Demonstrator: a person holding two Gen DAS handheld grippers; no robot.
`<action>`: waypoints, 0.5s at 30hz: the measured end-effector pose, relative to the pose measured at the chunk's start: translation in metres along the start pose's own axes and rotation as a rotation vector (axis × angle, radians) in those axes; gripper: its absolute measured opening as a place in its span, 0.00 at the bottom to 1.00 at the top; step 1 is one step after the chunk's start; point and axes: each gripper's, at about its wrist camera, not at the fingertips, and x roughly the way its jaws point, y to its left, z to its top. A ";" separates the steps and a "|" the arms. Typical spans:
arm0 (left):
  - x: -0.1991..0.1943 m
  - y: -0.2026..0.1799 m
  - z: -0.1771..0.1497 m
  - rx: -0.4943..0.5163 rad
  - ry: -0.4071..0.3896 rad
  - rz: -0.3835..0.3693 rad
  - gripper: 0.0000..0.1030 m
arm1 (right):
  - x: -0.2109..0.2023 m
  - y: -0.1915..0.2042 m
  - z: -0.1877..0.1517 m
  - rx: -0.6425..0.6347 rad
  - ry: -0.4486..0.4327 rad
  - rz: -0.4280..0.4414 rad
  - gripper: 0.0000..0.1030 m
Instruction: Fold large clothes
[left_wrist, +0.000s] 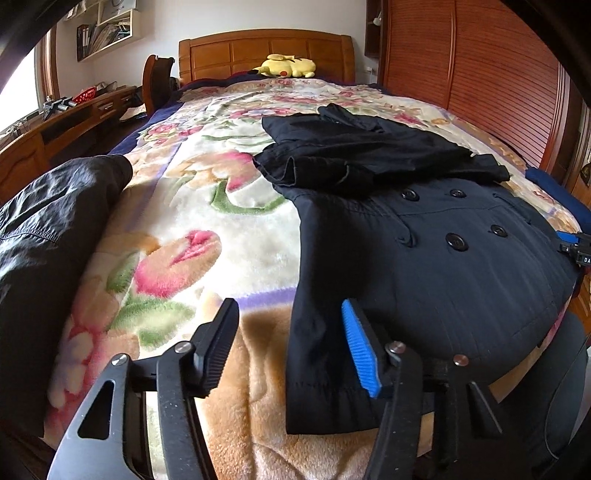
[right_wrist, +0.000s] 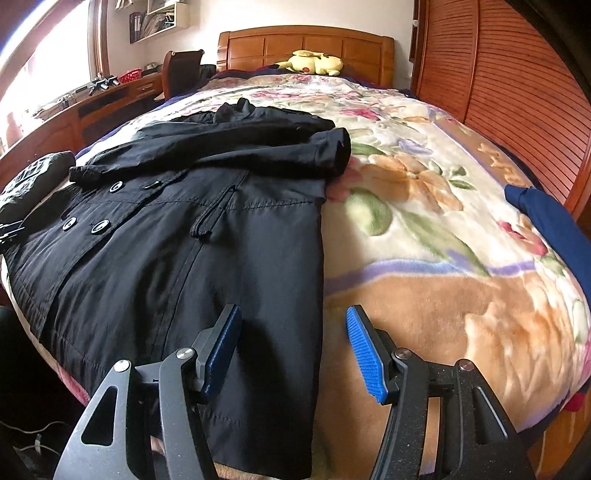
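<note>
One dark navy double-breasted cloth coat (right_wrist: 177, 229) lies flat on the plush floral blanket (right_wrist: 424, 221).
I count four round buttons; my left gripper (left_wrist: 291, 343) and right gripper (right_wrist: 293, 347) both gape, straddling its hem edges unclamped.

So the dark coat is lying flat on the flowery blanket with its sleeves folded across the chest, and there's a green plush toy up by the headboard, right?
Nearly. The plush toy by the headboard is yellow, not green; both wrist views show it. The rest holds: the dark coat lies flat on the flowery blanket with its sleeves folded across the chest.
</note>
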 end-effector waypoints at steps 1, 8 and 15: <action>0.000 0.000 -0.001 -0.004 -0.003 -0.004 0.55 | 0.000 0.000 0.000 0.002 0.003 0.005 0.59; -0.001 -0.001 -0.006 -0.018 -0.014 -0.014 0.50 | 0.006 0.008 0.000 0.004 0.013 0.049 0.47; -0.004 -0.005 -0.008 -0.018 -0.023 -0.030 0.40 | 0.010 0.014 0.001 -0.016 0.019 0.099 0.24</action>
